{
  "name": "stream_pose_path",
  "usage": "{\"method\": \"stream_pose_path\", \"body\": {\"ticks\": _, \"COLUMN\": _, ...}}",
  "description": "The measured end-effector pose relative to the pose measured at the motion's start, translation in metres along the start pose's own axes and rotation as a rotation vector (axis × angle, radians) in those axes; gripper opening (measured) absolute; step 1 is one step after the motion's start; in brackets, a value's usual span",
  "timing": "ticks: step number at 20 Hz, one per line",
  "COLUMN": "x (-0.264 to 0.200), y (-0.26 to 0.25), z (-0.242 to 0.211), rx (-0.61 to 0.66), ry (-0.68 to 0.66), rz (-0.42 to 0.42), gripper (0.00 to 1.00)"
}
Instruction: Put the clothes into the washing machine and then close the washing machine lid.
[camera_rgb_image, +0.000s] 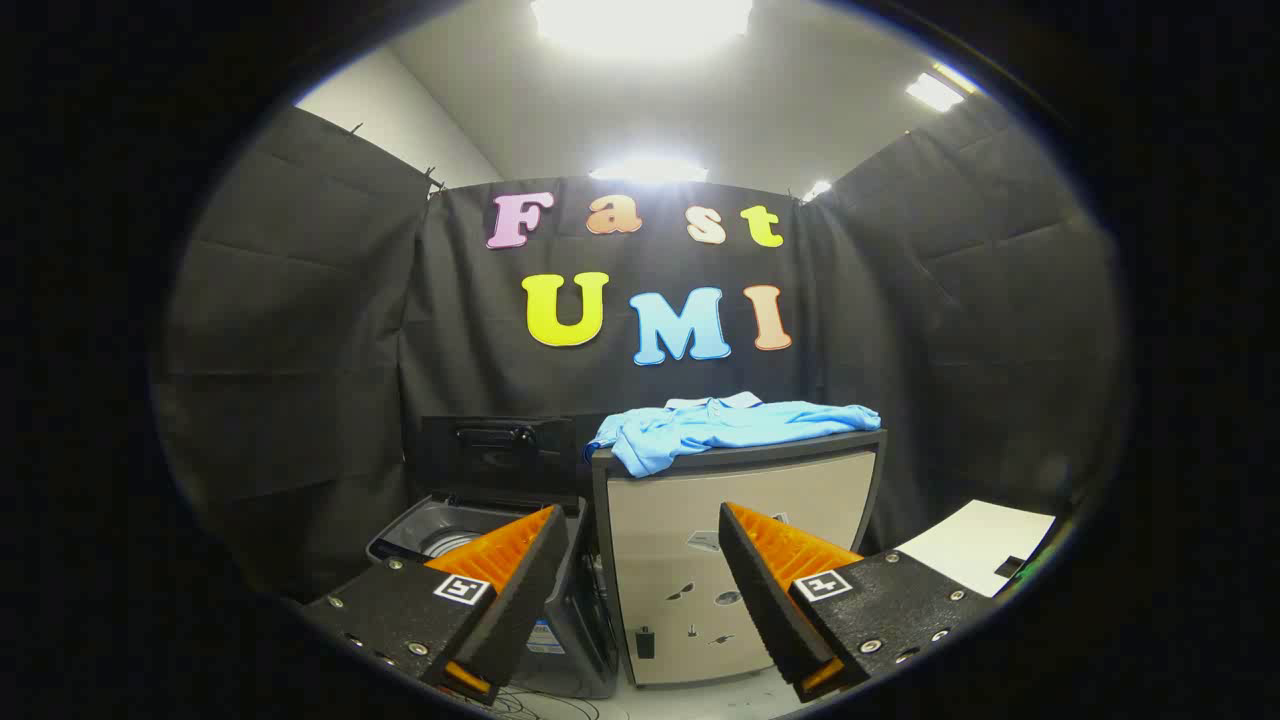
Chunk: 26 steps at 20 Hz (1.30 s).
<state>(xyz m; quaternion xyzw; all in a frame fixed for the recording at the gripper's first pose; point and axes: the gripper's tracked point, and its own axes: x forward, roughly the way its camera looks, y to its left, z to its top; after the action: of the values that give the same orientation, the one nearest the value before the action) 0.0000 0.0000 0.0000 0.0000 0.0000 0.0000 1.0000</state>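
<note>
Glaring white ceiling light panels (640, 22) lit the booth brightly from above; fisheye distortion curved the edges, focus stayed sharp.

Your gripper (640, 520) fingers spread, nothing between. Cabinet (740, 560) blocks 12 o'clock. Washing machine (470, 530) mouth open at 10 o'clock, raised lid (497, 450) behind it.

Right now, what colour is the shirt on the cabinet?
Light blue shirt, plain, seen in the gripper view.

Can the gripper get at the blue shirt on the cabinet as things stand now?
Probably yes. The gripper has its jaws open and empty, and the blue shirt lies uncovered on top of the cabinet, beyond and above the fingers. Nothing stands between them; the gripper has to rise and move forward.
</note>
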Motion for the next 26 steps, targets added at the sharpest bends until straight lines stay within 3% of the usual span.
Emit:
{"method": "stream_pose_path", "body": {"ticks": 13, "x": -0.001, "y": 0.002, "z": 0.005, "rx": -0.007, "ry": 0.003, "rz": 0.001, "gripper": 0.95}}
{"method": "stream_pose_path", "body": {"ticks": 26, "x": 0.028, "y": -0.013, "z": 0.068, "rx": -0.023, "ry": -0.018, "rz": 0.047, "gripper": 0.95}}
